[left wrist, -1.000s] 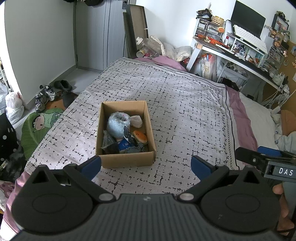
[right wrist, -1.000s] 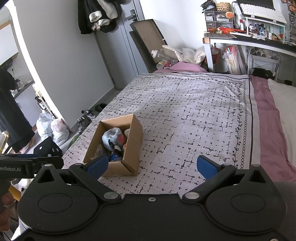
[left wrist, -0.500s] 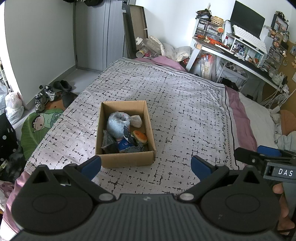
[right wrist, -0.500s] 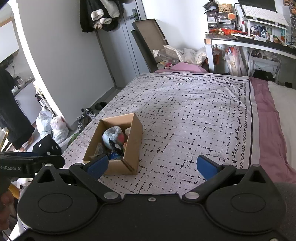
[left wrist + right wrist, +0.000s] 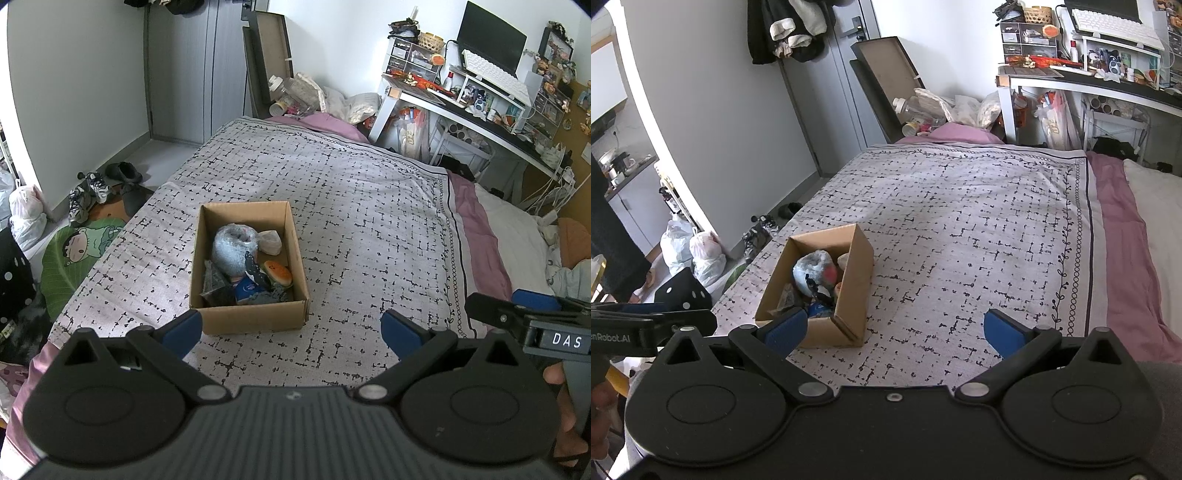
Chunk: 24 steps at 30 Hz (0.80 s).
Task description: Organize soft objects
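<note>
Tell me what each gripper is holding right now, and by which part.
Nothing. The left gripper and right gripper are both open and empty; the soft toys lie in the cardboard box.

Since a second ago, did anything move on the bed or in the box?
Almost nothing. The right tongs have drifted a little, so the cardboard box sits slightly lower in their view. The left tongs stayed put. Both remain open and empty. The box has not moved on the bedspread, and the soft toys inside lie as before.
</note>
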{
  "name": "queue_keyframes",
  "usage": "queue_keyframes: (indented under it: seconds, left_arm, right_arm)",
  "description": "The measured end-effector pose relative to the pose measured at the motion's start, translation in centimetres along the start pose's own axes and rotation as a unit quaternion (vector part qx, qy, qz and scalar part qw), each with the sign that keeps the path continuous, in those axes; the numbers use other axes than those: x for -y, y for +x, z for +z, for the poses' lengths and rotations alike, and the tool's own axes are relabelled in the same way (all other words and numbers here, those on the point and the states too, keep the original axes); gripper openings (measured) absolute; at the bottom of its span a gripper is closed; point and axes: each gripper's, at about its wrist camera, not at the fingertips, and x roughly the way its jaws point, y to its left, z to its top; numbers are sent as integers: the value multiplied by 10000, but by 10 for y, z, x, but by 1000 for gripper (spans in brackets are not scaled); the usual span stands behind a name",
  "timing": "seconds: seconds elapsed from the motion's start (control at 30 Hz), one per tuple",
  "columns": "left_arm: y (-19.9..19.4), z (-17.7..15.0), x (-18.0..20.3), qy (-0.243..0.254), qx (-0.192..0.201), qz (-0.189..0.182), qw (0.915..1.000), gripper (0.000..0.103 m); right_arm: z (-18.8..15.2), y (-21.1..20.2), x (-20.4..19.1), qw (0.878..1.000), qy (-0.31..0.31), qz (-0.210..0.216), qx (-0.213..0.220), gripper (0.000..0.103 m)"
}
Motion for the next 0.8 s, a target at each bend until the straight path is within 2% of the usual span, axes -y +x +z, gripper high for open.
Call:
queue_keyframes:
  seconds: [0.8]
  left_arm:
    - [0,-3,3,114,53,-45,9999,102]
  right_arm:
    - [0,2,-2,10000,-8,-14,-51,103]
